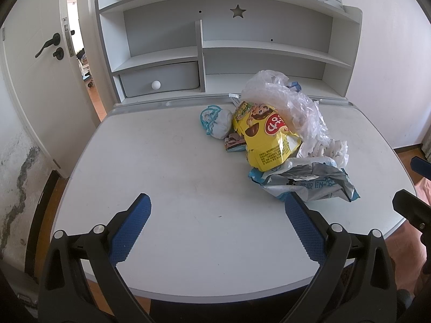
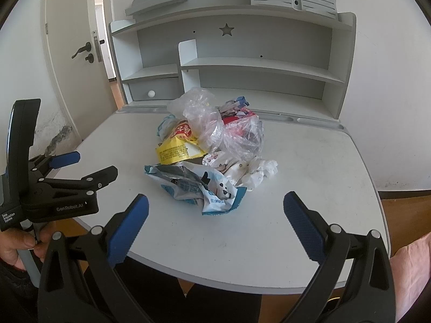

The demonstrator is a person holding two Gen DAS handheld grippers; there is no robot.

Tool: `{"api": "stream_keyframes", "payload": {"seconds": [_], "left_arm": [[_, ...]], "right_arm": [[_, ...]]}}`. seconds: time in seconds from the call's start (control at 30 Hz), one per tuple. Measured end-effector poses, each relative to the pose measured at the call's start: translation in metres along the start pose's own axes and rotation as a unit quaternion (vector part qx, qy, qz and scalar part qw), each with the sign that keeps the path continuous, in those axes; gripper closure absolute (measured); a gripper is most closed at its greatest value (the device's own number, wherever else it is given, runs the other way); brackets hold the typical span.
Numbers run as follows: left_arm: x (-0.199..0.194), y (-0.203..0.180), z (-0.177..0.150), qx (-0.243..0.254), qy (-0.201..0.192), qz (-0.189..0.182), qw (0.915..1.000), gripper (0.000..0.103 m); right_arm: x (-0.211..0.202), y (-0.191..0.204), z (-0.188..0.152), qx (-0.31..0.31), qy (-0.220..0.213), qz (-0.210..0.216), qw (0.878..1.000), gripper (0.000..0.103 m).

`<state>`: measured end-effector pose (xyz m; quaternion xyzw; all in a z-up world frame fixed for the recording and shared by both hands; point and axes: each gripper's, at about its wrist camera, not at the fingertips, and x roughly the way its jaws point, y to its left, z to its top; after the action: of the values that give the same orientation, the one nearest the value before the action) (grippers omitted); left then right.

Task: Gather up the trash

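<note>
My landmark is the trash pile (image 2: 210,156) heaped on the white desk (image 2: 309,161).

In front of the pile, the desk lies bare up to my right gripper (image 2: 215,215), jaws spread wide, so I can come straight in there.

Right of the pile the desktop is bare out to its edge.

Left of the pile there is open surface too, though my left gripper (image 2: 80,165) hangs over that near-left corner, jaws apart.

Behind the pile the shelf unit (image 1: 215,53) rises like a wall, its drawer (image 1: 159,79) behind and to the left, so I cannot come from the back.
</note>
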<state>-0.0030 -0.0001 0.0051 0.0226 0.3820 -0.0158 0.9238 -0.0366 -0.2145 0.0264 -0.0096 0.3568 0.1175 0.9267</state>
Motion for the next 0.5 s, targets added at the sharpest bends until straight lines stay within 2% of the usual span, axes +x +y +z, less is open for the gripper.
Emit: {"api": "stream_keyframes", "payload": {"seconds": [0.3, 0.5], "left_arm": [[0.011, 0.005, 0.001, -0.003, 0.012, -0.007, 0.9999, 0.006], [0.058, 0.028, 0.036, 0.0, 0.029, -0.026, 0.9992, 0.006]], "right_arm": [[0.004, -0.001, -0.003, -0.002, 0.004, 0.007, 1.0, 0.006], [0.016, -0.003, -0.004, -0.004, 0.018, 0.023, 1.0, 0.006]]}}
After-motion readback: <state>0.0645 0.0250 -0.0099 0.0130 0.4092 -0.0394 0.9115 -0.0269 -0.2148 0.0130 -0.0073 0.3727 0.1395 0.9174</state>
